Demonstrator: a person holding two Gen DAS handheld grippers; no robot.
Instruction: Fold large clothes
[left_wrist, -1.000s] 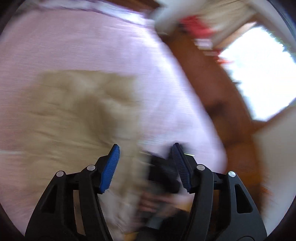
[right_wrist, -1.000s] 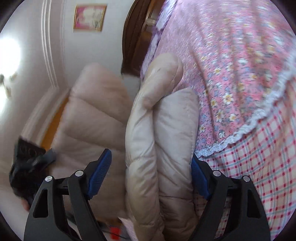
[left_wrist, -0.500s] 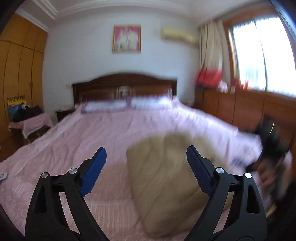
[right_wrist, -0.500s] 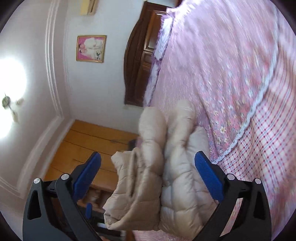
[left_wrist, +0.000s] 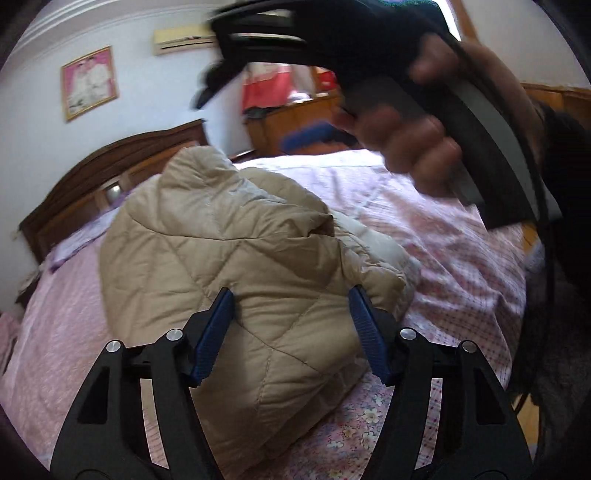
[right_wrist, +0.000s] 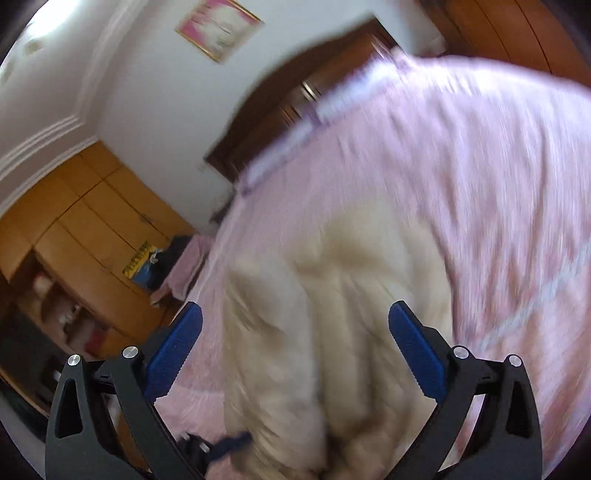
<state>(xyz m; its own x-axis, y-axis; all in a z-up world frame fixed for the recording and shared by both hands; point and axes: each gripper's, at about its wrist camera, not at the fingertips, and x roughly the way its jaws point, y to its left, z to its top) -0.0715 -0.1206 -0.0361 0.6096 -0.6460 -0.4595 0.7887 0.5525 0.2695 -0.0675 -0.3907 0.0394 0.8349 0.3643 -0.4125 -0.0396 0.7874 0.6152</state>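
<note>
Since the earlier frames: both wrist views have swung round to look down the bed, and the jacket that the right tongs gripped a second ago now lies free on the bedspread.

Bed, large, pink floral and checked quilted bedspread (left_wrist: 436, 236): fills the middle of both views; dark wooden headboard (left_wrist: 110, 173) at its far end, against a pale wall.

Padded jacket, beige, quilted, bulky (left_wrist: 229, 258): lies bunched and partly folded on the bedspread near the foot of the bed, one puffed fold raised toward the headboard. Blurred in the right wrist view (right_wrist: 332, 314).

Wardrobe, light wooden panelled (right_wrist: 85, 229): stands along the wall beside the bed.

Right gripper, black frame with blue pads (right_wrist: 295, 343): jaws wide apart, nothing between the pads; the jacket lies beyond and below them. Also seen from the left wrist view, high above the bed, blurred, held in a person's hand (left_wrist: 417, 147).

Left gripper, black frame with blue pads (left_wrist: 291, 332): jaws have just been closing, now at a middling gap, with the near edge of the jacket between them. Whether the pads press on the fabric cannot be told.

Framed picture, pink (left_wrist: 88, 83): hangs on the wall above the headboard.
</note>
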